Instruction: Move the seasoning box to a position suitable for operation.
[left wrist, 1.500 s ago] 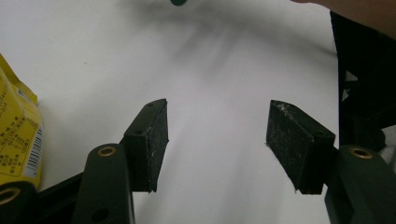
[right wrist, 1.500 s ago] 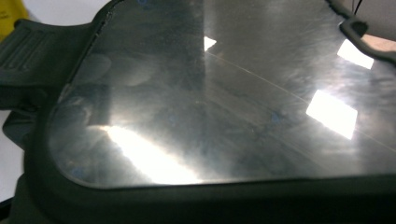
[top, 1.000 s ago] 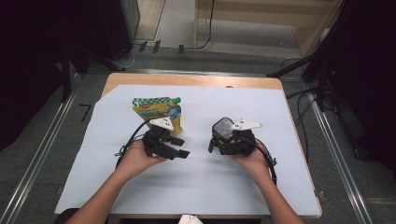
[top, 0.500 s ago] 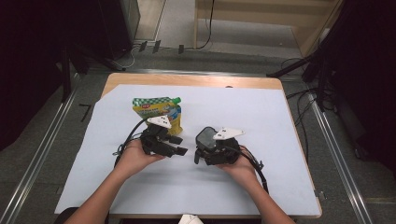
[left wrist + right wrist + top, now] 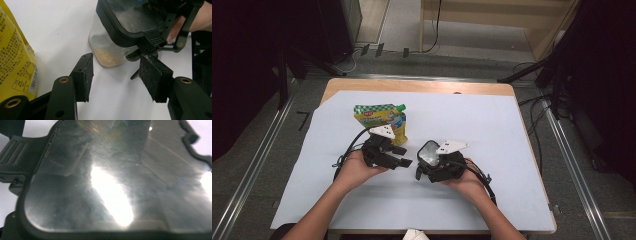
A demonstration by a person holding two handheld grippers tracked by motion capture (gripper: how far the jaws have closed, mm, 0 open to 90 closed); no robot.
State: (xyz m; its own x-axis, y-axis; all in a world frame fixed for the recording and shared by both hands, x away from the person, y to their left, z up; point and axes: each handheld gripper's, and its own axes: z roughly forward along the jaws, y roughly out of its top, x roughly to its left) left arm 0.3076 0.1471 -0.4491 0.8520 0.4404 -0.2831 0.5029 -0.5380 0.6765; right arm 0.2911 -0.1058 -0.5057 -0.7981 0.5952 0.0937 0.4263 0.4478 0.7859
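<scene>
Near table centre, the clear container (image 5: 428, 152) sits tipped in the right gripper (image 5: 432, 167), which looks clamped on it, tho pads are hidden. Black latch-lid faces left gripper (image 5: 115, 75); latch tab (image 5: 152, 41) is just ahead of its right pad. L jaws are part-open w/ nothing between. Hard plastic tub holds tan granules; glossy yellow pouch (image 5: 384, 120) lies beyond.

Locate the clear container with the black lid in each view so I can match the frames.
High view: container lower centre, at the right gripper.
Left gripper view: container top centre, tilted, beyond the left gripper.
Right gripper view: its lid up close.
Shared landmark: the lid's black latch.
</scene>
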